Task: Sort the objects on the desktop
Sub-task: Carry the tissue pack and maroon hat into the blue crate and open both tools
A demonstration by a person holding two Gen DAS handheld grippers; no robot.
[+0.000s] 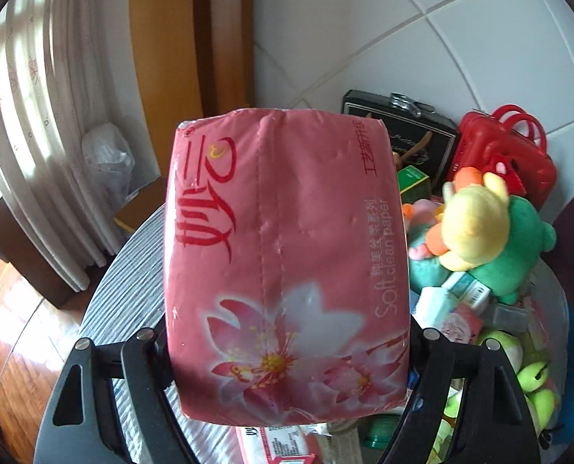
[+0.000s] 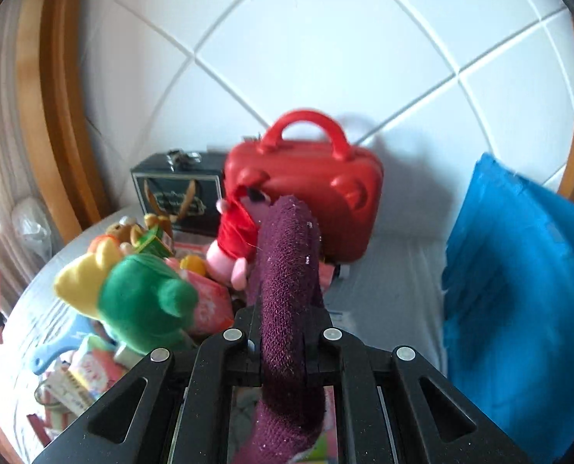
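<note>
A: Left gripper (image 1: 287,352) status?
B: Spread wide, clamped on pink tissue pack (image 1: 287,263), held above table (image 1: 132,278).
A: Right gripper (image 2: 283,348)?
B: Nearly closed on purple cloth (image 2: 287,270), held before red case (image 2: 306,189).

- The left wrist view looks forward along its gripper, very near a pink plastic pack of tissue paper (image 1: 287,266) that fills the centre.
- The right wrist view faces the white tiled wall (image 2: 325,38), close above the table.
- Both share the red plastic handled case (image 1: 507,154) (image 2: 306,197), the black latched box (image 1: 402,131) (image 2: 178,193) and the green-and-yellow plush toy (image 1: 487,239) (image 2: 132,297): at 2 o'clock in the left view, from 12 to 9 o'clock in the right.
</note>
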